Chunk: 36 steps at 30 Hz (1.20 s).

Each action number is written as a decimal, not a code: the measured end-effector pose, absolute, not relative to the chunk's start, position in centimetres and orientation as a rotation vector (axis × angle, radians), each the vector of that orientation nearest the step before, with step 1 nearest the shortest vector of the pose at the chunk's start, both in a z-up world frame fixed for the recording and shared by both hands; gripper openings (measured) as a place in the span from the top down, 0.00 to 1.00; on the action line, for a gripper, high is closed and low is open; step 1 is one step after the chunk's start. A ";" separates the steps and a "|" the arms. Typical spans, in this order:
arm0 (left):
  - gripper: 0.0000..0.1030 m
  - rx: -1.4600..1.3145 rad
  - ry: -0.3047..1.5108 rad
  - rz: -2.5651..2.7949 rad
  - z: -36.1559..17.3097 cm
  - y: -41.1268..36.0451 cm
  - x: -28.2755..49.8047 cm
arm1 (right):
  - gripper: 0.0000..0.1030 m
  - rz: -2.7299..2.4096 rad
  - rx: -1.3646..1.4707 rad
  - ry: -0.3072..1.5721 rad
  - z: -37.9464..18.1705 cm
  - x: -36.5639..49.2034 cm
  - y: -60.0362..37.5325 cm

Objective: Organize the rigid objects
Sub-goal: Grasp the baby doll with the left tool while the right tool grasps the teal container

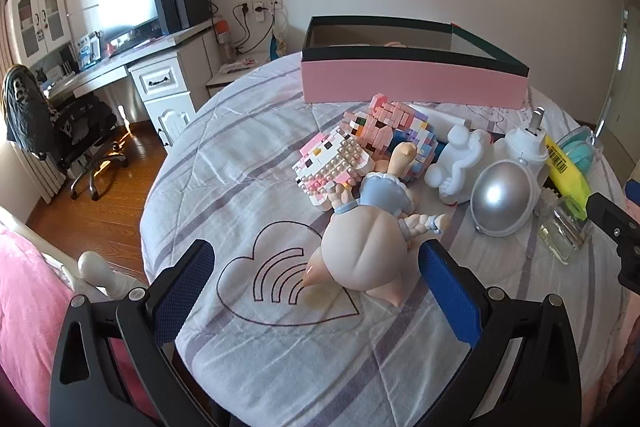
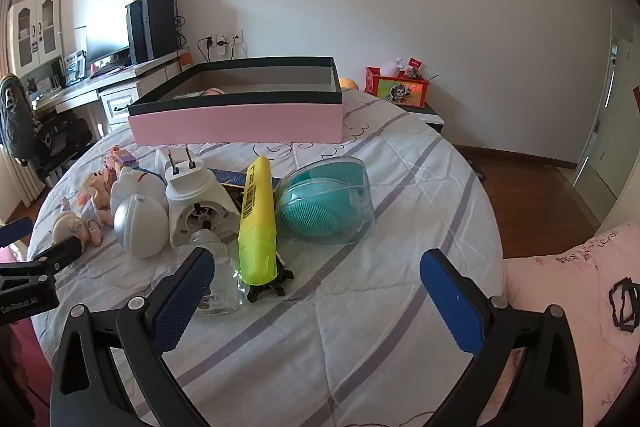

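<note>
A doll in a blue dress (image 1: pixel 362 233) lies face down on the bedspread, its head between the fingers of my open left gripper (image 1: pixel 316 263) without touching them. Behind it sit brick-built figures (image 1: pixel 340 157), a white figurine (image 1: pixel 454 157), a silver egg (image 1: pixel 500 201), a white plug device (image 1: pixel 526 143) and a yellow highlighter (image 1: pixel 568 173). The pink box (image 1: pixel 412 81) stands open at the back. My right gripper (image 2: pixel 316 269) is open and empty, just short of the highlighter (image 2: pixel 258 219), a clear glass bottle (image 2: pixel 220 279) and a teal brush in a clear case (image 2: pixel 326 201).
The pink box (image 2: pixel 236 121) holds a pinkish item, mostly hidden. A desk with monitor and office chair (image 1: pixel 76 131) stands left, wooden floor beyond the bed edge. A red box (image 2: pixel 398 91) rests on a side table at right. A pink pillow (image 2: pixel 576 291) lies beside my right gripper.
</note>
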<state>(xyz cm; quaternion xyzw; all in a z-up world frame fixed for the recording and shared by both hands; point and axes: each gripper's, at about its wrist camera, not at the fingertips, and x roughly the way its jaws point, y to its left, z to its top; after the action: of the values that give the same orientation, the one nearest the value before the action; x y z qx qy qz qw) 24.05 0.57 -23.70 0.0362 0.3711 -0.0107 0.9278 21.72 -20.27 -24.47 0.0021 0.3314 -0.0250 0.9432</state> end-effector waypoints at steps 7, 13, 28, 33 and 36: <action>0.56 0.081 0.738 -0.132 -24.2 -0.6 25.1 | 0.00 -0.053 0.006 0.678 -24.6 23.1 -20.5; 0.57 0.057 0.731 -0.164 -23.9 -0.1 24.7 | 0.00 -0.044 0.022 0.708 -24.7 25.5 -21.2; 0.57 0.069 0.703 -0.220 -22.1 -0.2 23.2 | 0.00 -0.053 0.048 0.750 -24.5 27.9 -23.1; 0.57 0.059 0.681 -0.228 -21.3 -0.1 22.8 | 0.16 0.043 0.096 0.836 -25.9 29.8 -23.3; 0.57 0.070 0.673 -0.227 -20.8 -0.4 23.0 | 0.30 0.069 0.083 0.853 -26.1 30.3 -22.9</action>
<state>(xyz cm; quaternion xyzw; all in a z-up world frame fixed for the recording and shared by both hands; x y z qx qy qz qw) 23.01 -0.40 -20.81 0.0344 0.3296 -0.1110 0.9369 30.27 -22.94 -26.08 0.0403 0.4136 0.0334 0.9090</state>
